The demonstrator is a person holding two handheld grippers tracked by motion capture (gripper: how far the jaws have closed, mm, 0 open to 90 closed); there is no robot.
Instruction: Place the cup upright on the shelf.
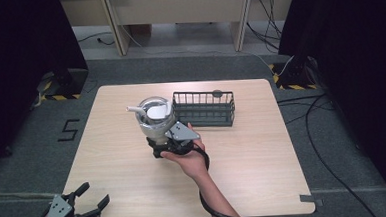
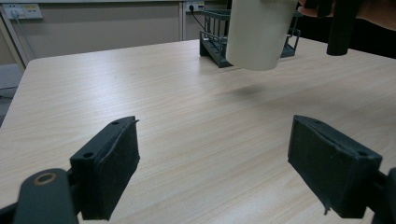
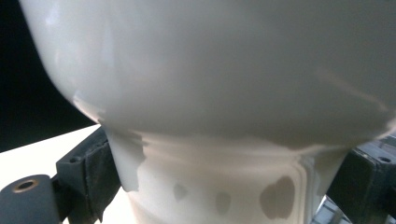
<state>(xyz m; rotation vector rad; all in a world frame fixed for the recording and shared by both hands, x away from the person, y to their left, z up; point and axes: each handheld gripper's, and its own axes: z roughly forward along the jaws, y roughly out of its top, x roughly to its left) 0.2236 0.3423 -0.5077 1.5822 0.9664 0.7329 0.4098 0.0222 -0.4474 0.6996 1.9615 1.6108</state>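
- Pale wood-grain desk (image 1: 244,171), rounded corners, on a grey carpeted floor (image 1: 28,162).
- Dark wire rack basket (image 1: 204,109) standing toward the far edge of the desk, slightly right of centre.
- Just left of the basket: white plastic jug-like vessel with a clear rounded top and a white spout (image 1: 154,116), lifted off the desk, as shown in the left gripper view, where its white round base (image 2: 257,32) hangs above the wood with a soft shadow beneath.
- Right gripper (image 1: 160,140) near the middle of the desk, held by the right hand (image 1: 191,161), grey three-cornered plate on top; jaws clamped on the lower white neck of the vessel (image 3: 219,186), one black pad pressed against each side in the right gripper view.
- Contents of the vessel hard to make out through the clear top; possibly a white insert.
- Left gripper (image 1: 88,199) at the near left corner of the desk, over its edge; jaws spread wide apart, nothing between the pads (image 2: 112,172), bare wood visible in the gap.
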